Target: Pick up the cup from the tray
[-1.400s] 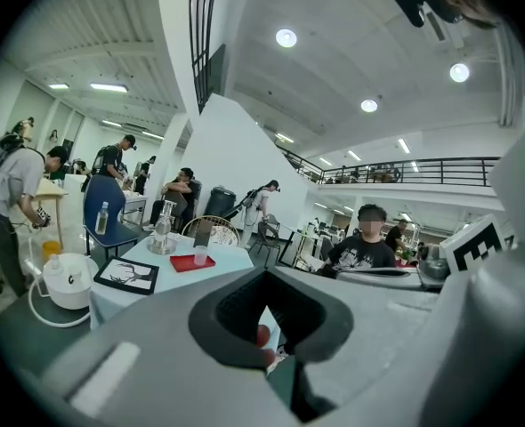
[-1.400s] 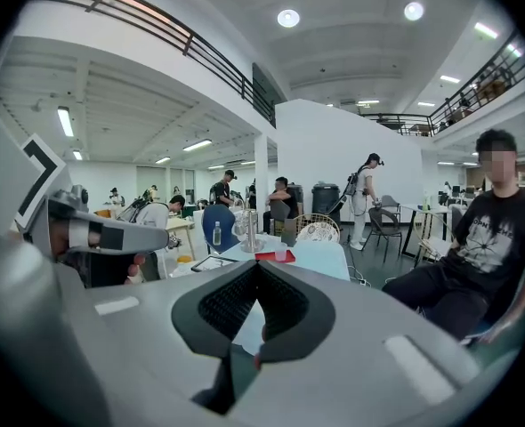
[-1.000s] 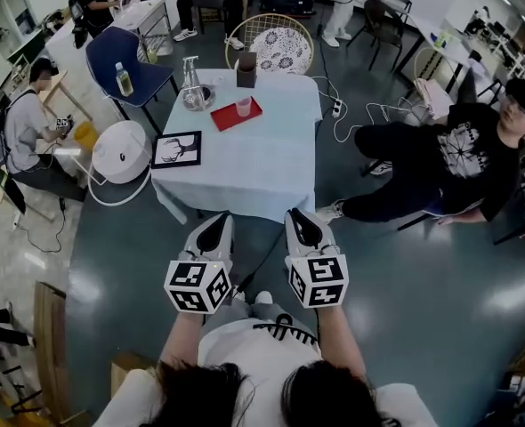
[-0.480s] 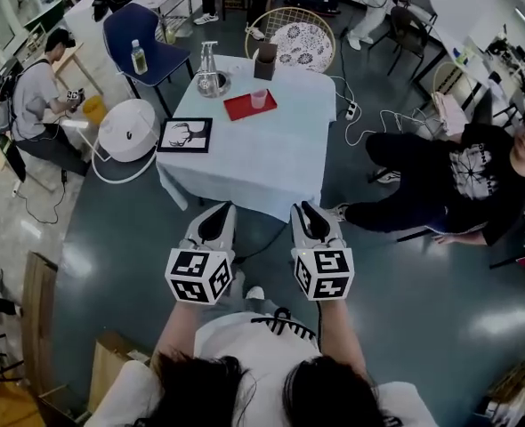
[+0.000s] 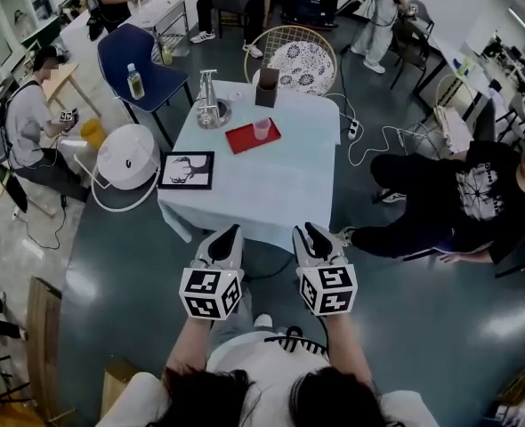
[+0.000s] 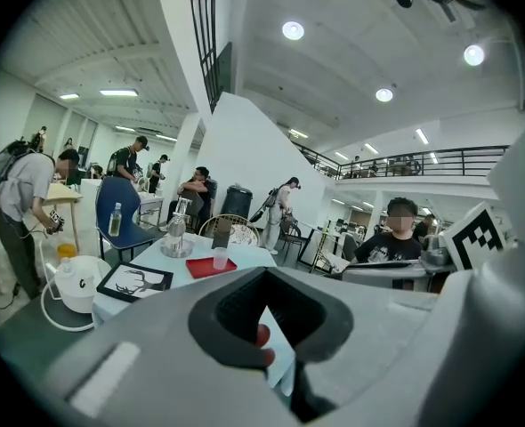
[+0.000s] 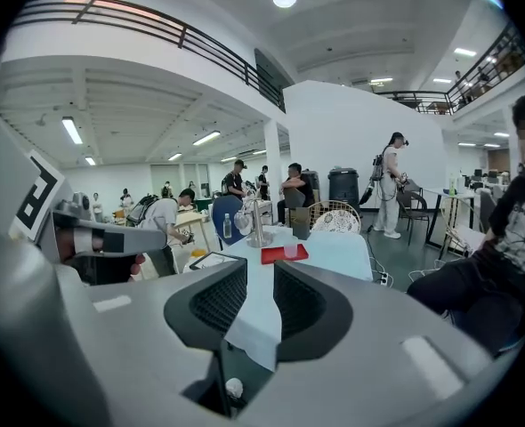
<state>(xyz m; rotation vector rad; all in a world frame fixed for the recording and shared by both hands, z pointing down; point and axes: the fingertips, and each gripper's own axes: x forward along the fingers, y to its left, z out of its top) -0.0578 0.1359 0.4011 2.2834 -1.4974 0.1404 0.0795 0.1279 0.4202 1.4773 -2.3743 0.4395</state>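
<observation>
A pale pink cup stands upright on a red tray at the far side of a table covered with a light blue cloth. Both grippers hover over the floor just short of the table's near edge, far from the cup. My left gripper looks shut at the tips and holds nothing. My right gripper stands slightly open; its jaws have just been opening, with nothing between them. Past the jaws I see the cup on the tray, and again the cup.
On the table stand a glass bottle in a metal dish, a dark box and a framed picture. A wicker chair and a blue chair stand behind. A person sits on the floor at right.
Both grippers have moved forward and a little down, so the table's near edge now lies close in front of them. The table looms larger in the head view.
</observation>
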